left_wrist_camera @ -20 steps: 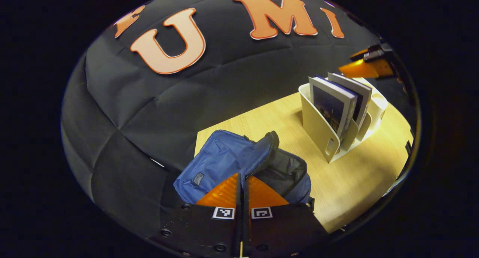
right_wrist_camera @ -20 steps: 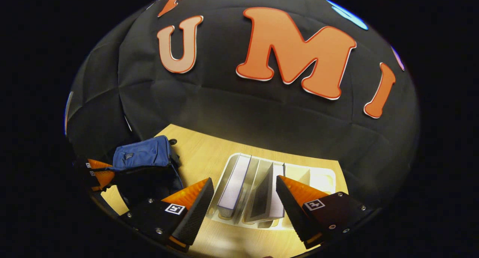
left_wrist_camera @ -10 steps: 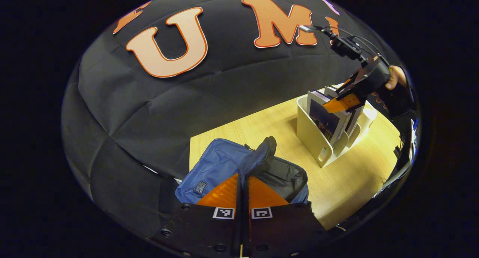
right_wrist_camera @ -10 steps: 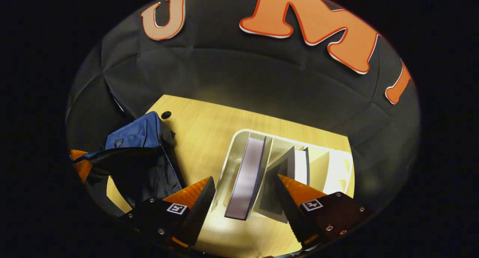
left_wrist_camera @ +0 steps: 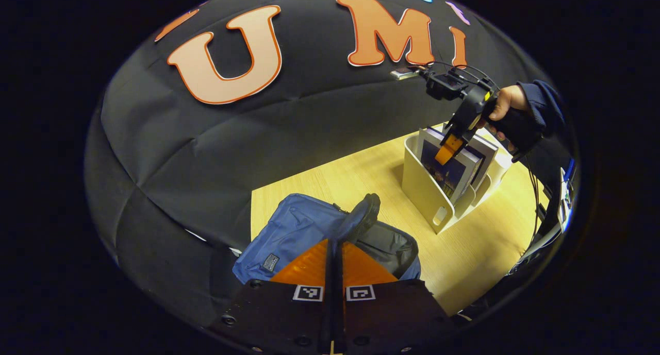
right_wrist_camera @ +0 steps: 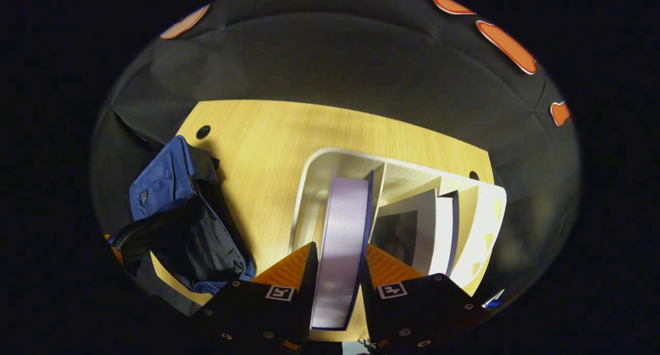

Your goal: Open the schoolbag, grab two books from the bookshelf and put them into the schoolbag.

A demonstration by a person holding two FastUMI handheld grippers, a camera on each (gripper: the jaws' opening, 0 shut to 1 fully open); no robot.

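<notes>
Jaws of right gripper (right_wrist_camera: 337, 272) clamp book (right_wrist_camera: 343, 226) edge in bookshelf (right_wrist_camera: 309, 190).

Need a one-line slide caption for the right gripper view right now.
Right gripper shut on the first book in the white bookshelf, open blue schoolbag waiting alongside.

The blue schoolbag (right_wrist_camera: 175, 210) lies near the left edge of the wooden tabletop (right_wrist_camera: 268, 138), its zip undone and its dark lining gaping open. The white bookshelf (right_wrist_camera: 479, 226), a divided rack, stands well apart from it toward the right edge. A first book (right_wrist_camera: 340, 241) stands upright in the rack's leftmost slot, pale page edges up. A second book (right_wrist_camera: 430, 226) leans tilted in the next slot over.
</notes>
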